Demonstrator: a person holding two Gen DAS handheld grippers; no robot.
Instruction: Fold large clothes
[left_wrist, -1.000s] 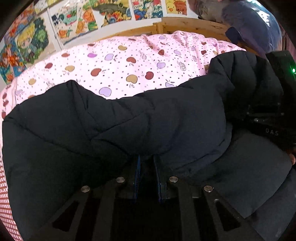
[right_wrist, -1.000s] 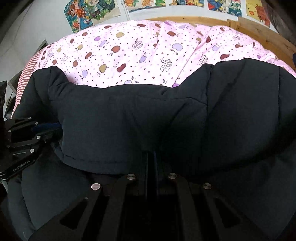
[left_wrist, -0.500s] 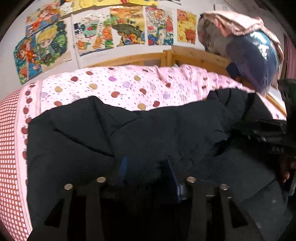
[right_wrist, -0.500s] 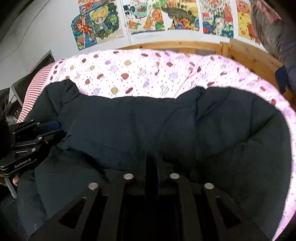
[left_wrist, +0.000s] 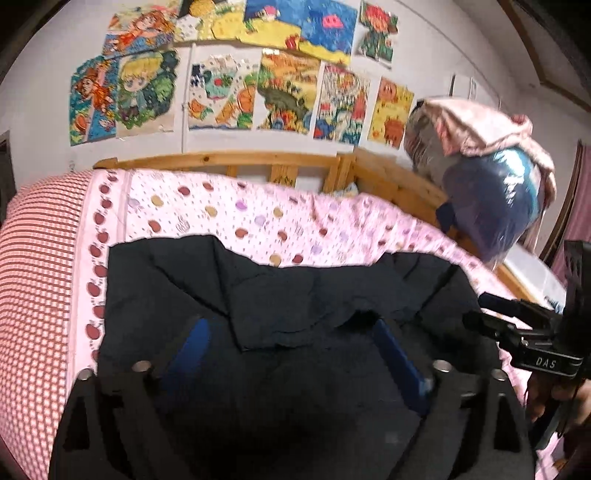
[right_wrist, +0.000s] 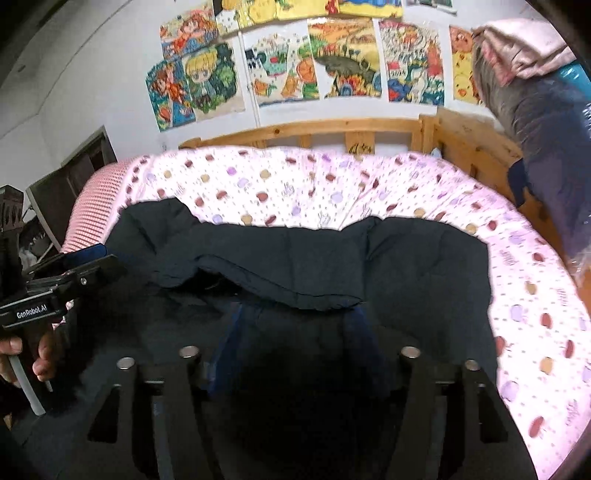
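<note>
While both grippers are hanging over the bed, the scene is reading as follows.
Jacket: a dark padded jacket (left_wrist: 295, 295) is lying on the pink apple-print quilt (left_wrist: 258, 218), filling the lower half of both views; one layer is lying doubled over the rest, its free hem showing as a ragged edge just ahead of the fingertips.
Left gripper (left_wrist: 291, 328): blue-padded fingers (left_wrist: 192, 343) are standing wide apart, released, holding nothing; the fold's hem is lying between them at 12 o'clock.
Right gripper (right_wrist: 295, 317): fingers (right_wrist: 231, 332) are likewise spread, gripping nothing; the jacket's folded edge is sitting just ahead at 12 o'clock.
Cross views: the right gripper is showing at 3 o'clock in the left wrist view, over the jacket's edge; the left gripper is showing at 9 o'clock in the right wrist view, with the person's hand (right_wrist: 40, 350) wrapping its handle.
Quilt: running from 9 to 3 o'clock behind the jacket, with a red-checked strip (left_wrist: 40, 258) at 9 o'clock.
Bed frame (right_wrist: 332, 129): wooden rail at 12 o'clock.
Wall: coloured drawings (right_wrist: 343, 59) are hanging above the rail.
Bundle: a bagged blue-and-pink bundle (left_wrist: 491, 184) is sitting at 2 o'clock on the frame's corner.
</note>
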